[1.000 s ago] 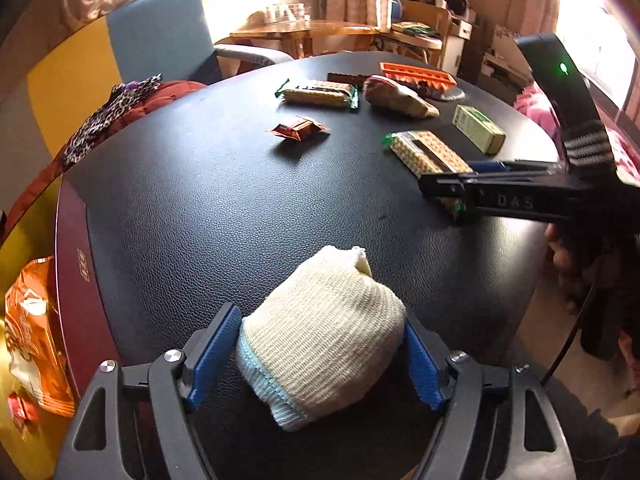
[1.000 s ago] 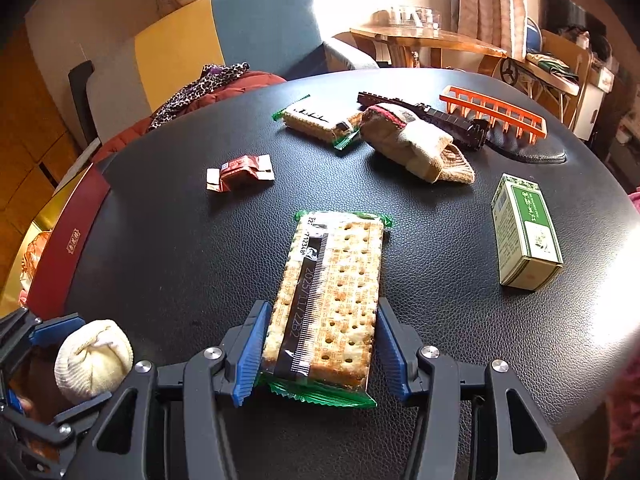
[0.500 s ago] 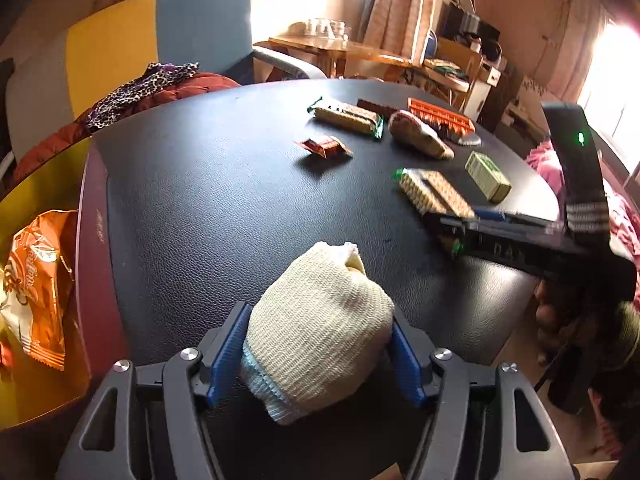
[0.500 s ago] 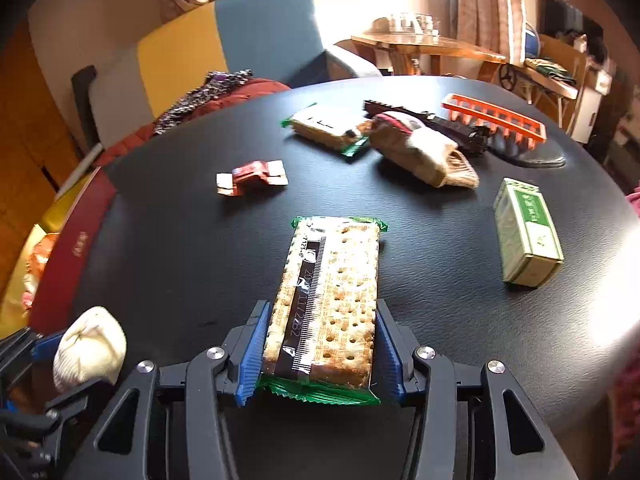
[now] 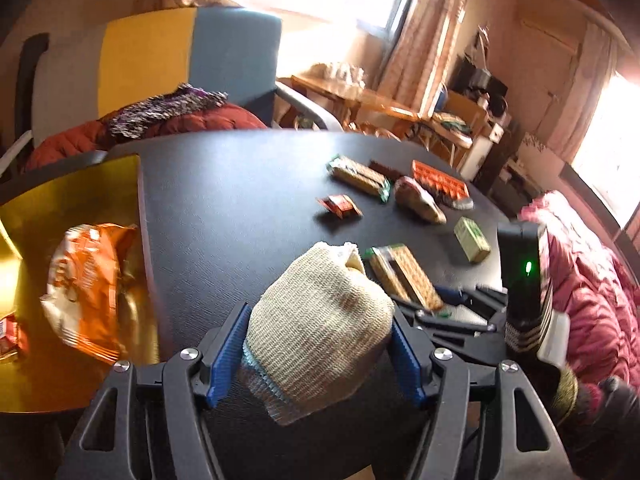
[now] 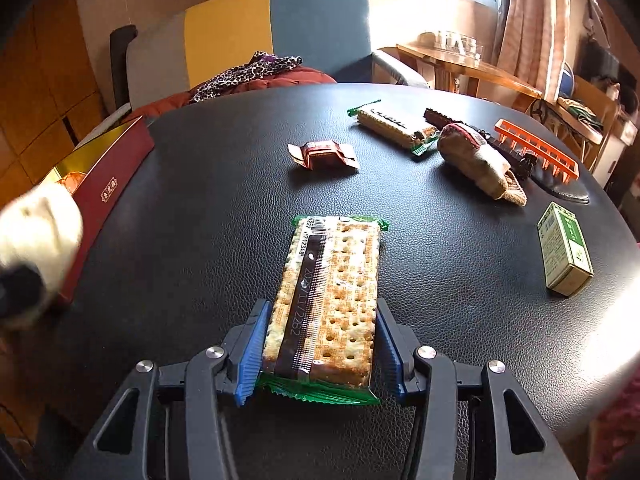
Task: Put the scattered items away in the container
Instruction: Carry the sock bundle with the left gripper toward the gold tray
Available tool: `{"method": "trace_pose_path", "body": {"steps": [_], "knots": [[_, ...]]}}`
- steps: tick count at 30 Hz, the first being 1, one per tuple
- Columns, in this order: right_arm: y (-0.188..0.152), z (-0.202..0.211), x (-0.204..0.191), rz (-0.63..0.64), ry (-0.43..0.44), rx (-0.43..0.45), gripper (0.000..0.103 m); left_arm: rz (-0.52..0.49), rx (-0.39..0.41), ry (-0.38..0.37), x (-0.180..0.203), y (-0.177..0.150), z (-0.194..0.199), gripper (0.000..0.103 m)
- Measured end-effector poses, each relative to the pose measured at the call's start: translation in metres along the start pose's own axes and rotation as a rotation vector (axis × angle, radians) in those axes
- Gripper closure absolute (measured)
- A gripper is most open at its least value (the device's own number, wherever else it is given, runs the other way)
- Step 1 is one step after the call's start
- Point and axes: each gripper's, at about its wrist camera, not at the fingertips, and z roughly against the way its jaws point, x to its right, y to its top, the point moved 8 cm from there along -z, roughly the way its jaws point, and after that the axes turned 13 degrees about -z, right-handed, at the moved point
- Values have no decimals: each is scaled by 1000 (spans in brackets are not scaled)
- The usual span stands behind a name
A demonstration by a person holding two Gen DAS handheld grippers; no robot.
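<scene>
My left gripper (image 5: 318, 344) is shut on a cream rolled sock (image 5: 316, 324) and holds it above the black table's near-left edge, beside the red-sided, gold-lined box (image 5: 60, 196). The box holds an orange snack bag (image 5: 88, 280). My right gripper (image 6: 318, 354) is shut on a cracker pack (image 6: 332, 300) that lies flat on the table (image 6: 208, 200). On the table lie a red candy wrapper (image 6: 322, 154), a second cracker pack (image 6: 394, 124), a brown sock (image 6: 478, 162) and a green box (image 6: 564, 248).
An orange comb-like rack (image 6: 536, 150) and a dark strip (image 6: 460, 122) lie at the table's far right. A blue and yellow armchair (image 6: 260, 28) with clothes stands behind the table. A pink jacket (image 5: 588, 280) is at the right edge.
My left gripper has lifted and swung left with the sock, so the gold box and orange bag show more fully. My right gripper stays on the cracker pack.
</scene>
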Motion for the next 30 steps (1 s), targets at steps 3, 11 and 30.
{"method": "trace_pose_path", "body": {"steps": [3, 11, 30], "knots": [[0, -1, -1, 11, -5, -1, 52, 70, 43, 57, -30, 7, 20, 36], [0, -1, -3, 28, -14, 7, 52, 228, 43, 283, -133, -4, 52, 36], [-1, -1, -4, 39, -23, -2, 52, 296, -214, 551, -221, -73, 27, 34]]}}
